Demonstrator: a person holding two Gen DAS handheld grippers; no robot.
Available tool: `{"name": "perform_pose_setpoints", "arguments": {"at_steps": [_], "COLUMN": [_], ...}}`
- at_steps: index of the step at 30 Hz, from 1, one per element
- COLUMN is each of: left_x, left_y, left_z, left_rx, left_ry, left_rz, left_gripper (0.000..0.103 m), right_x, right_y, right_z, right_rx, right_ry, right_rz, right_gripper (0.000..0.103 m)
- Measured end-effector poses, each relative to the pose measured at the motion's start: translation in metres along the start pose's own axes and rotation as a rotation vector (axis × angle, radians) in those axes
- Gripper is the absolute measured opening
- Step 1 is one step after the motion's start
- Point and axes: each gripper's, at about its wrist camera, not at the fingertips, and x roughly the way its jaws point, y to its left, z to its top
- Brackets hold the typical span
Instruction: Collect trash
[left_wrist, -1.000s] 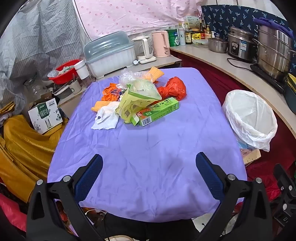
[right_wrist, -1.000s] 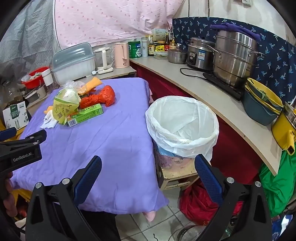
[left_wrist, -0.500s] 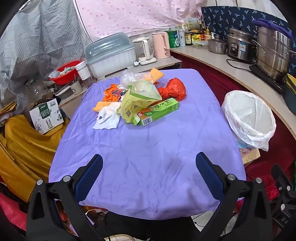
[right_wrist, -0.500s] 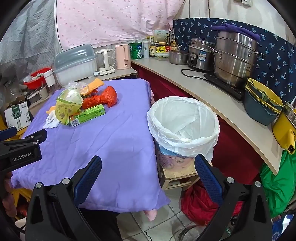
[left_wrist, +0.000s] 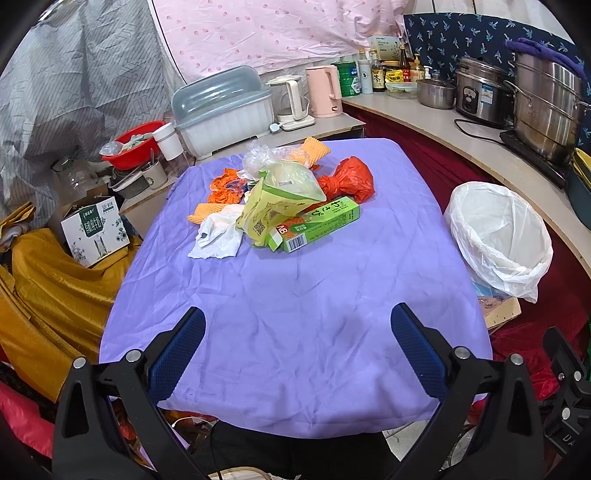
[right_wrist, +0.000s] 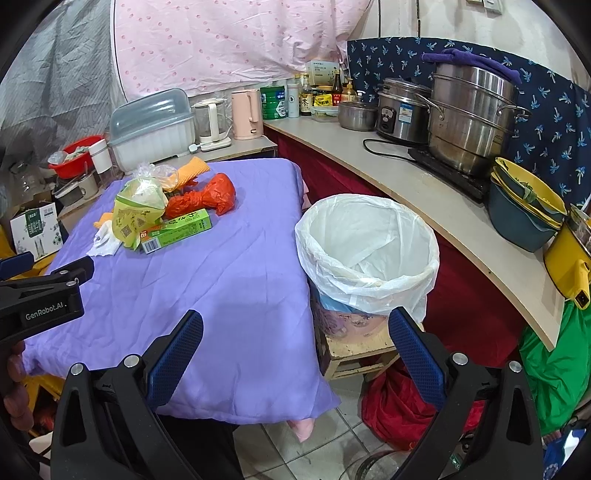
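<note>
A heap of trash lies on the far half of the purple-covered table (left_wrist: 295, 302): a green carton (left_wrist: 319, 223), a yellow-green bag (left_wrist: 280, 199), a red plastic bag (left_wrist: 347, 181), a crumpled white tissue (left_wrist: 218, 234), orange wrappers (left_wrist: 225, 186) and a clear bag (left_wrist: 258, 157). A bin lined with a white bag (right_wrist: 365, 247) stands to the table's right on a stool. My left gripper (left_wrist: 297, 350) hovers open over the near table edge, empty. My right gripper (right_wrist: 295, 354) is open and empty, above the table's near right corner.
A curved counter (right_wrist: 424, 192) carries steel pots, a rice cooker and stacked bowls at the right. Kettles, a dish box (left_wrist: 225, 110) and a red basin stand behind the table. A yellow cloth and a cardboard box (left_wrist: 94, 230) lie to the left. Red bags sit on the floor.
Both grippers have edged slightly forward toward the table; the trash heap and bin look a little nearer. Neither gripper has changed its opening.
</note>
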Motion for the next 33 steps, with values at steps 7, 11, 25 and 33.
{"name": "perform_pose_setpoints", "arguments": {"at_steps": [7,11,25,33], "left_x": [-0.0002,-0.0004,-0.0011,-0.0011], "left_y": [0.0007,0.0008,0.0065,0.0055], "left_z": [0.0004,0.0001,-0.0002,-0.0002], "left_rx": [0.001,0.002,-0.004,-0.002], "left_ry": [0.0,-0.001,0.0,-0.001], "left_rz": [0.0,0.001,0.004,0.005], "left_gripper": [0.096,0.096,0.096,0.096], "right_x": [0.0007,-0.0002,-0.0019,-0.0022], "right_y": [-0.0025,-0.0009,-0.0012,0.0002], "right_z": [0.0033,0.0038,0.0034,0.0029], "right_rx": [0.004,0.001,-0.004,-0.007], "right_ry": [-0.002,-0.006,-0.008,-0.008], "right_rz": [0.002,0.008,0.015,0.014], "right_gripper": [0.096,0.096,0.096,0.096]}}
